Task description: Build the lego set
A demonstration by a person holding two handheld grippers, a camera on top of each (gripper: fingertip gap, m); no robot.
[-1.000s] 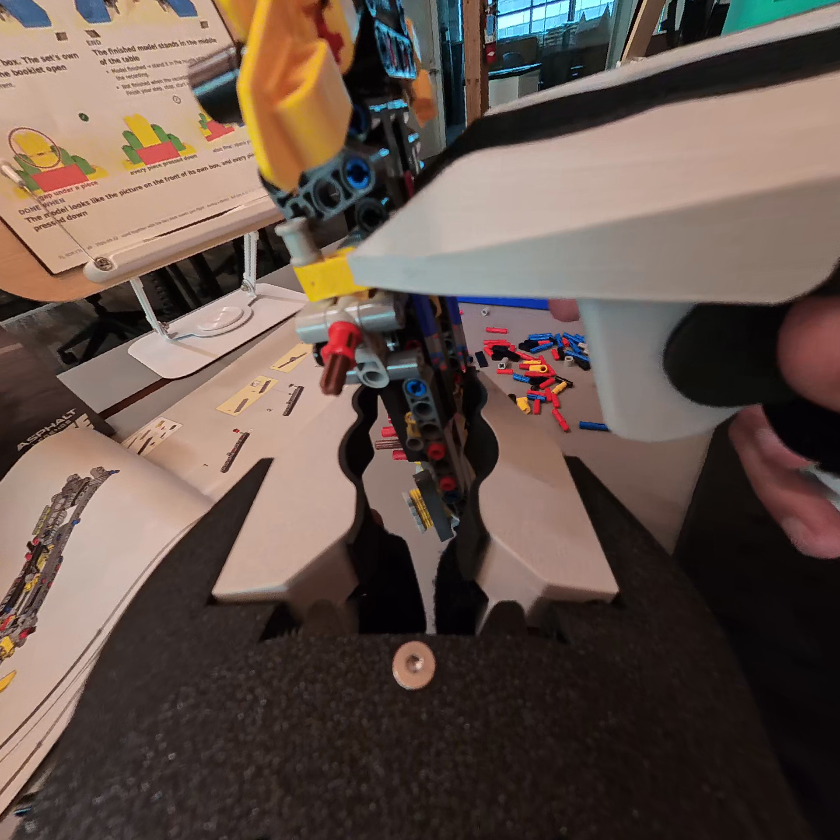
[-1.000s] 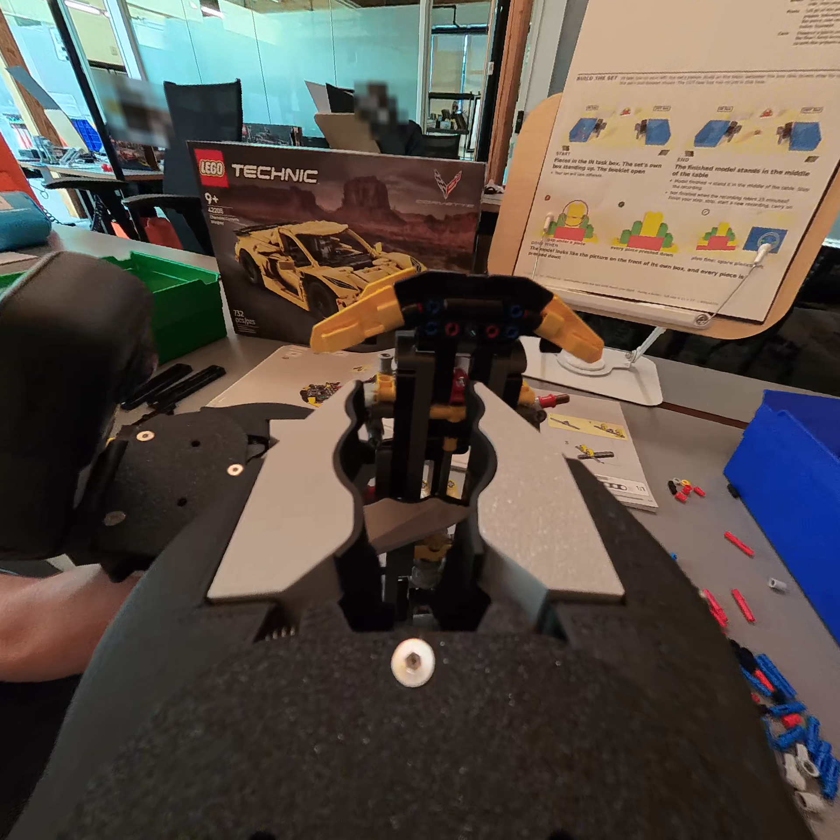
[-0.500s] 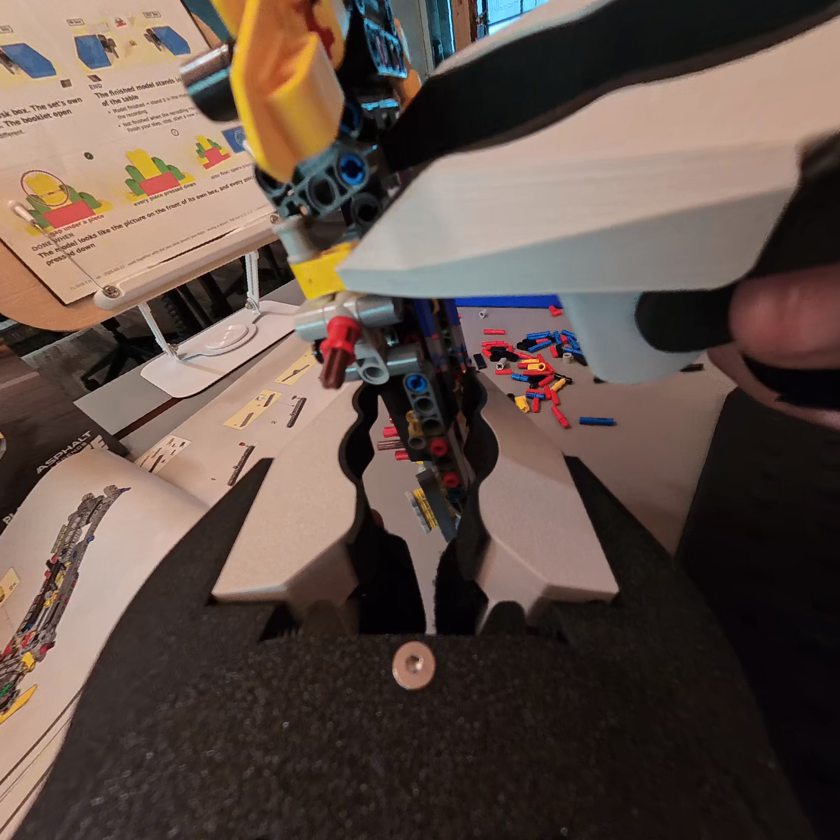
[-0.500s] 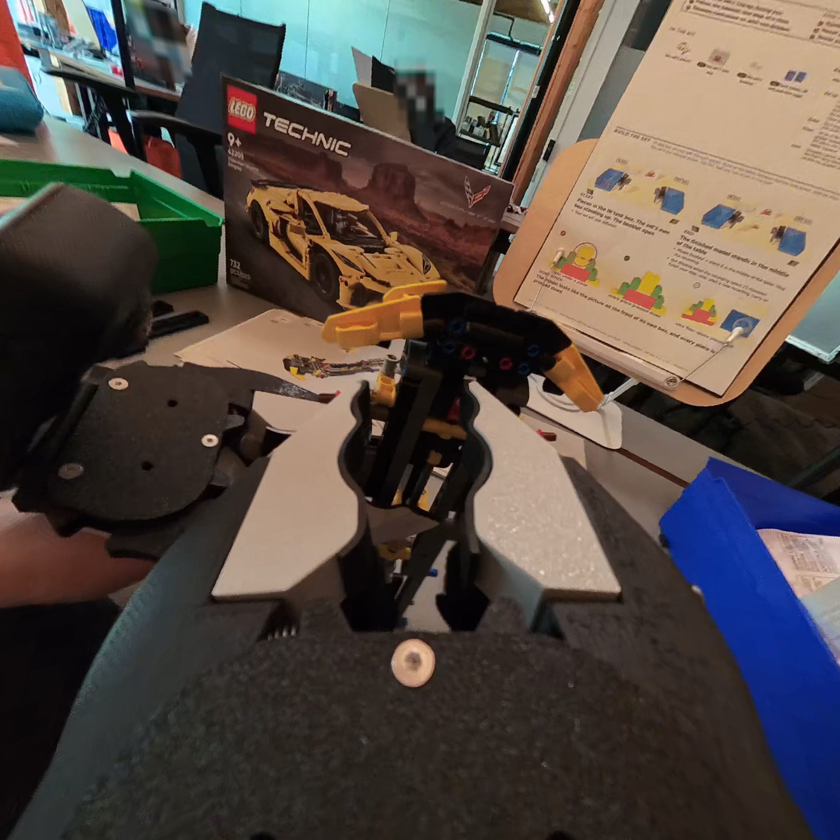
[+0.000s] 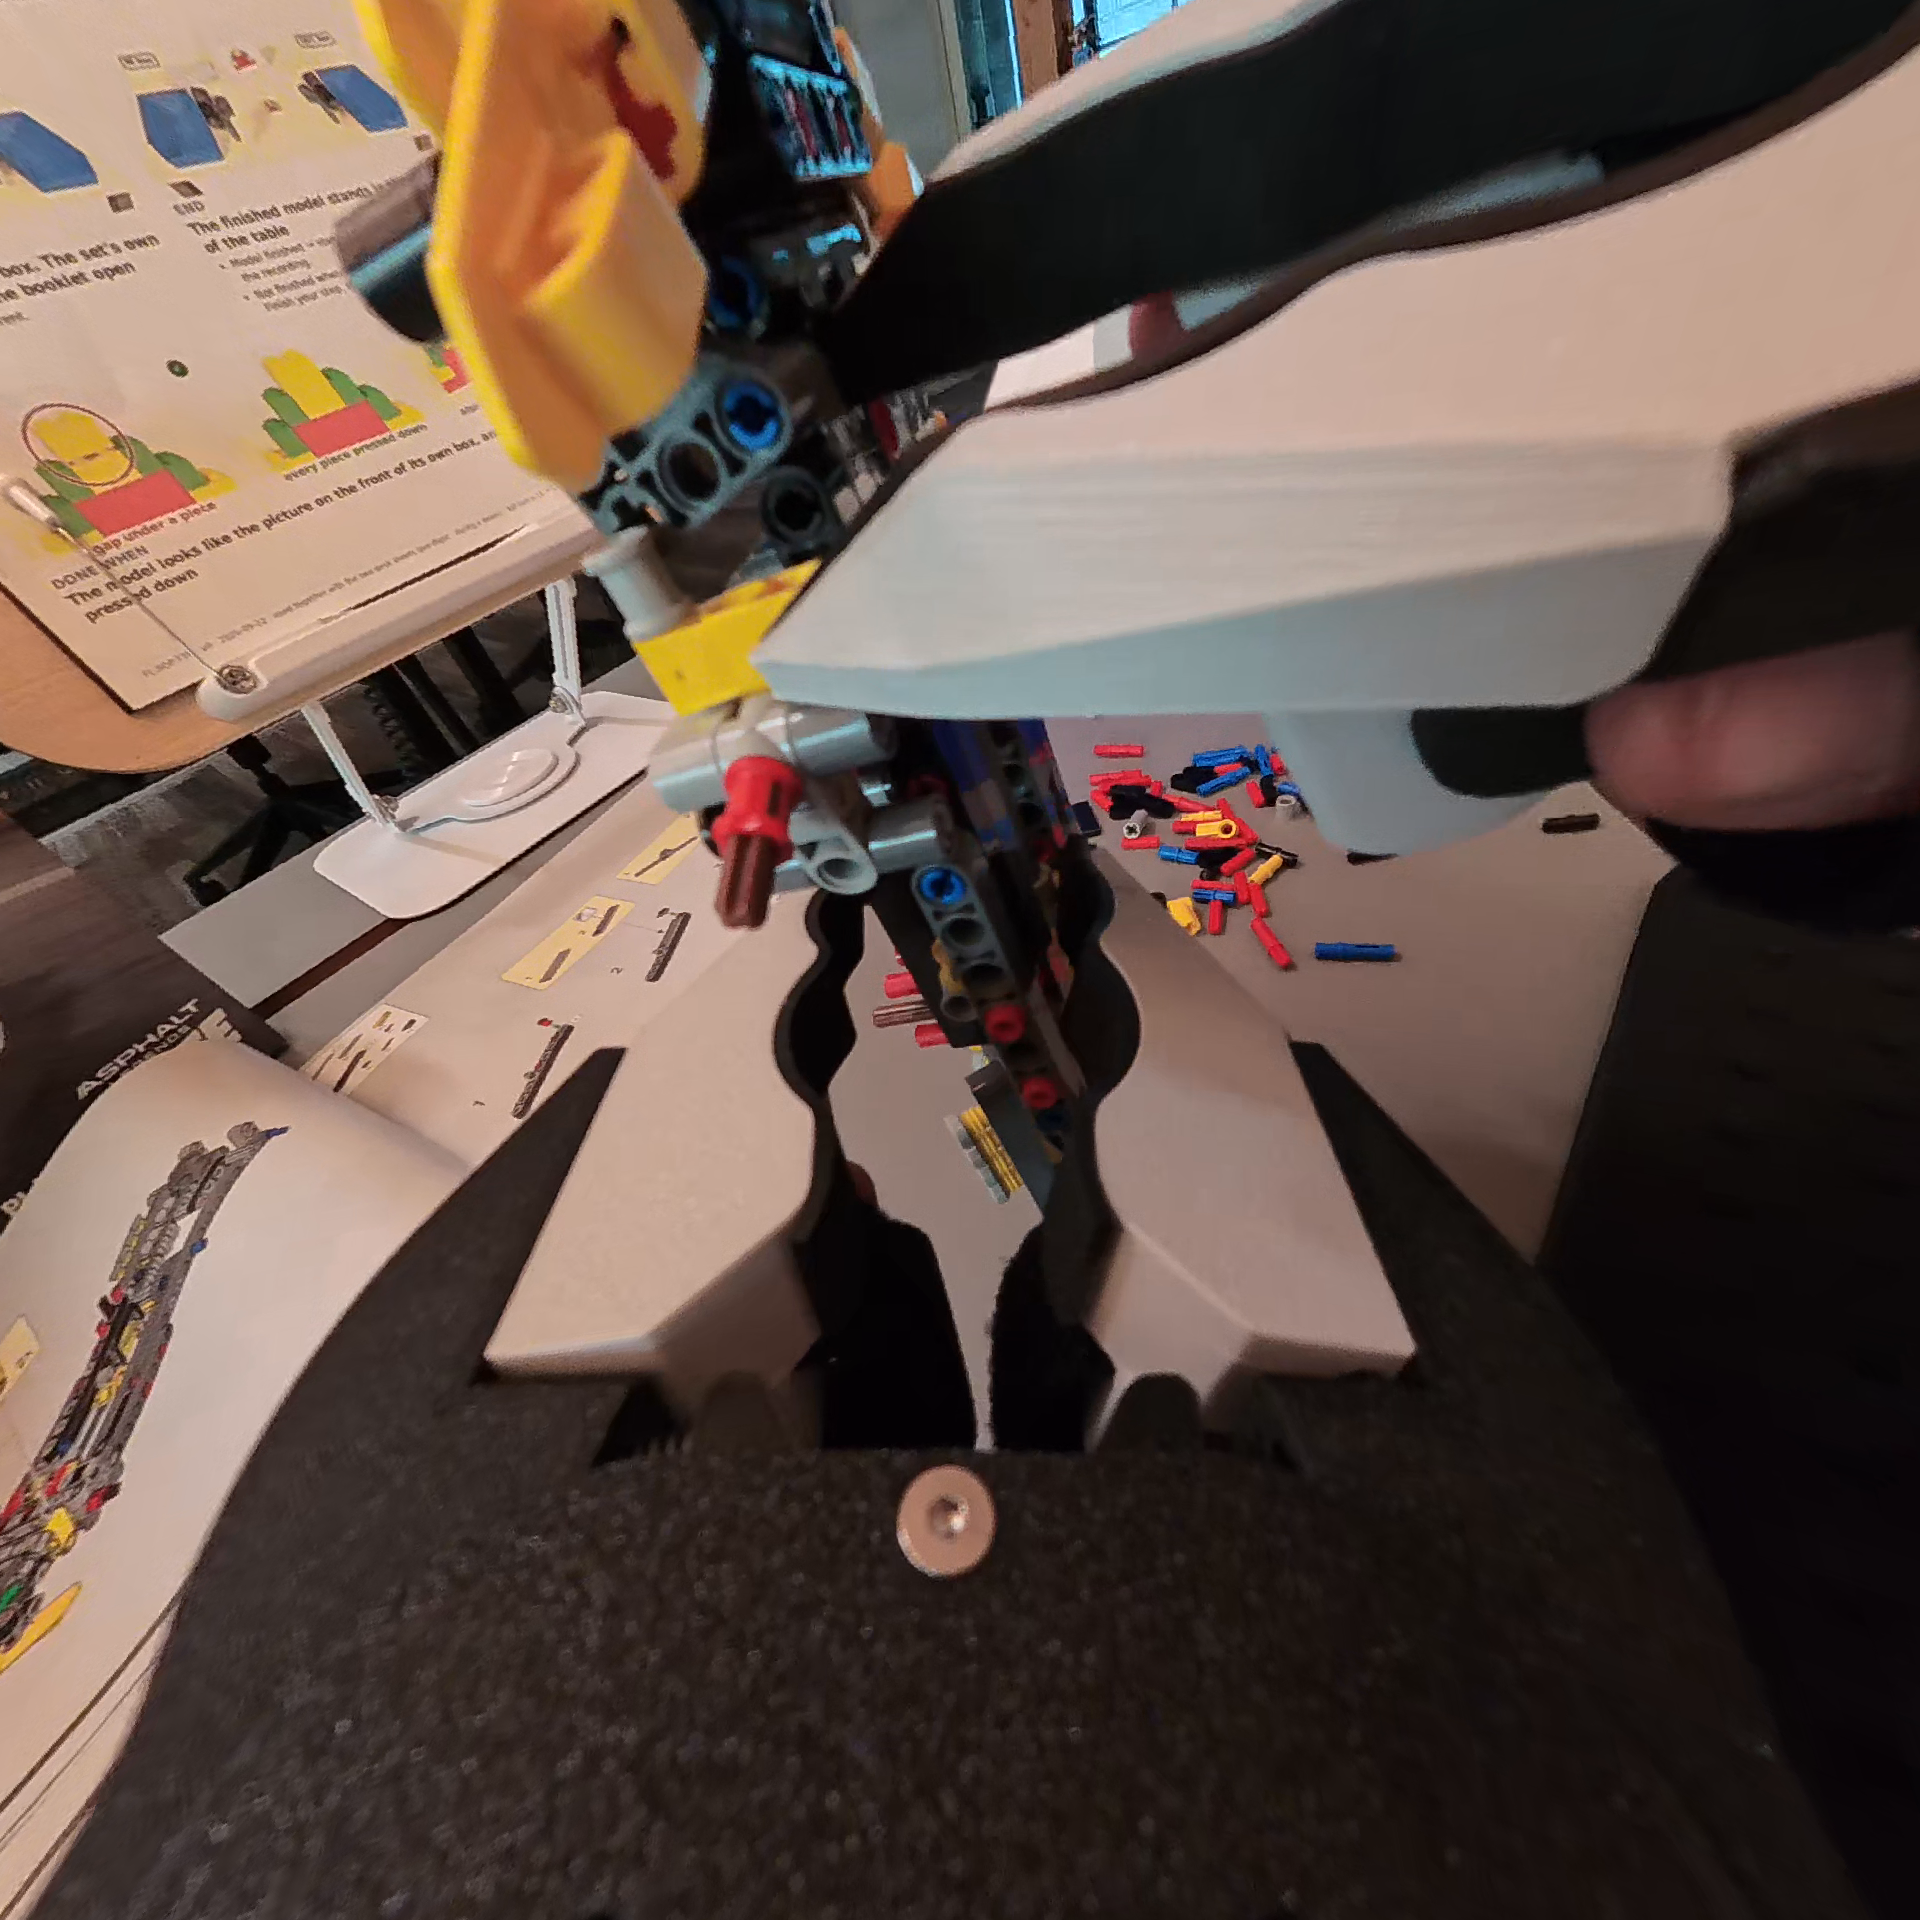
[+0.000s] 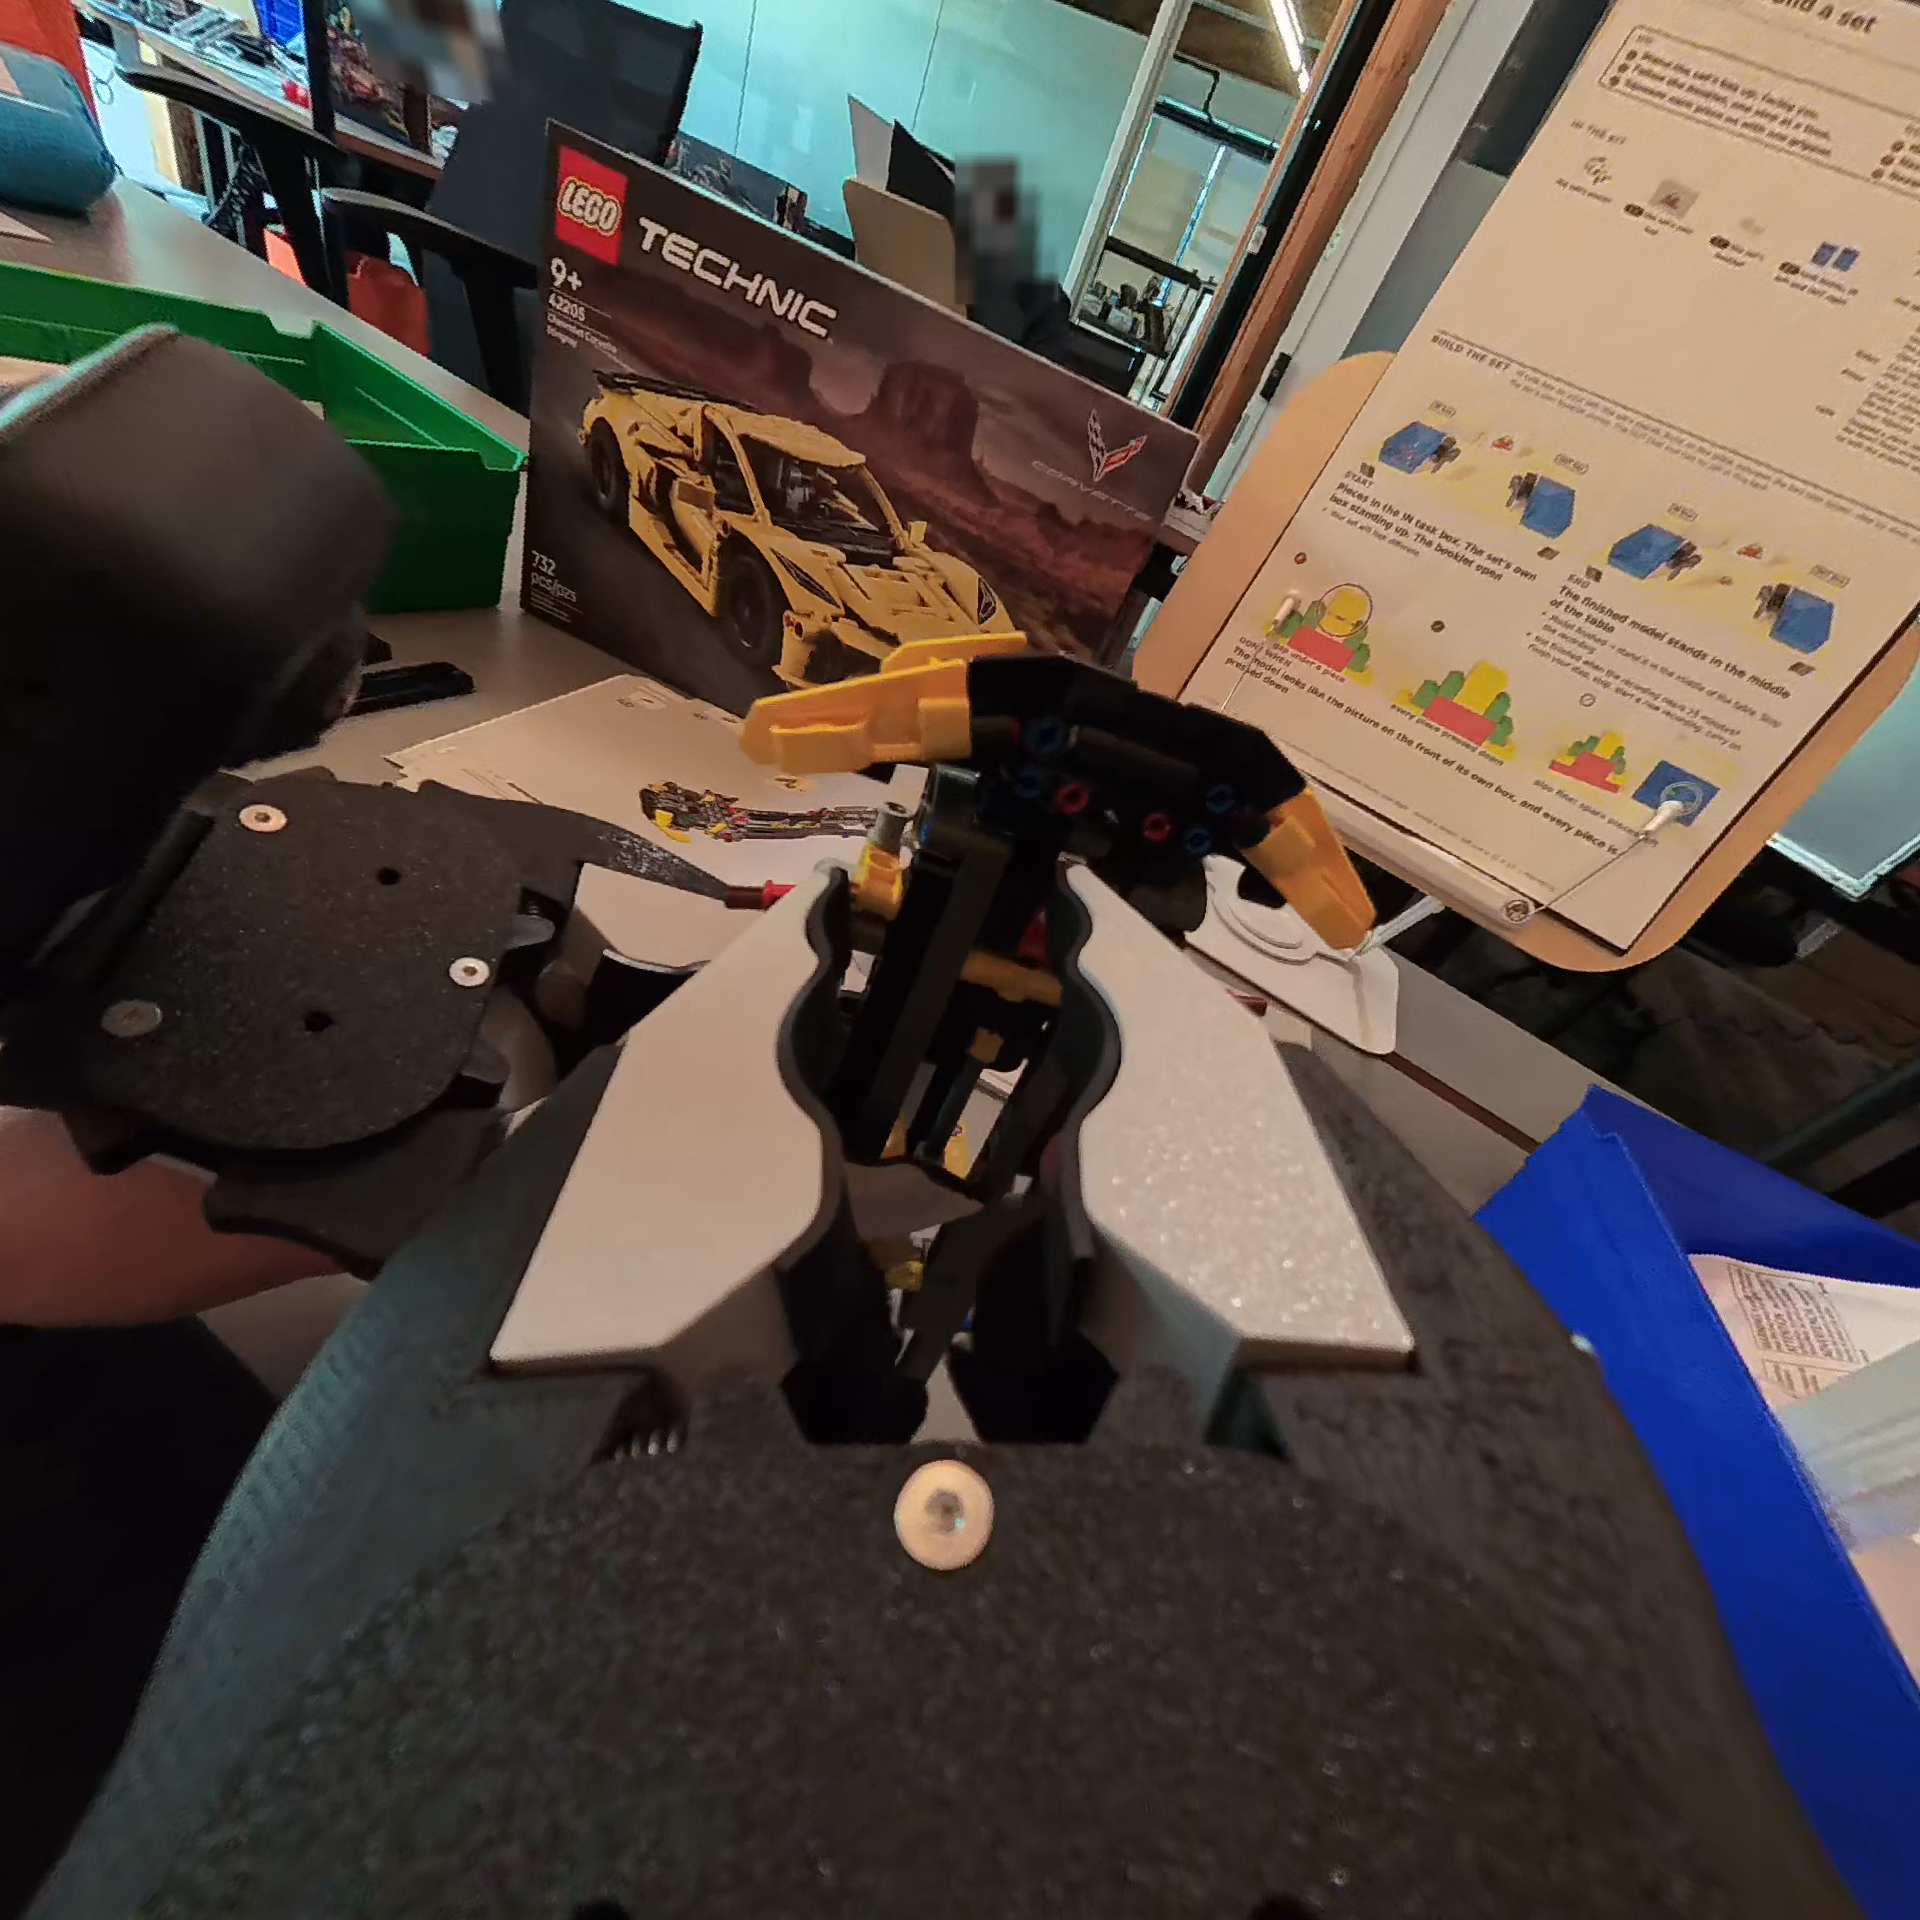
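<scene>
Grey table (image 5: 1455, 1049); lego box (image 6: 831, 468), upright, rear; lego model (image 6: 1039, 769), raised above table, pinched by both right gripper (image 6: 951, 1039) and left gripper (image 5: 961, 1029); loose pins (image 5: 1216, 842), scattered on table

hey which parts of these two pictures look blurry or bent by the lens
Left wrist view: the yellow panel atop the half-built black and yellow lego model is smeared, as is the pale other gripper's finger; the loose red and blue pins stay sharp. Right wrist view: the leaning instruction board and blue bin curve and soften at the edge.
</scene>
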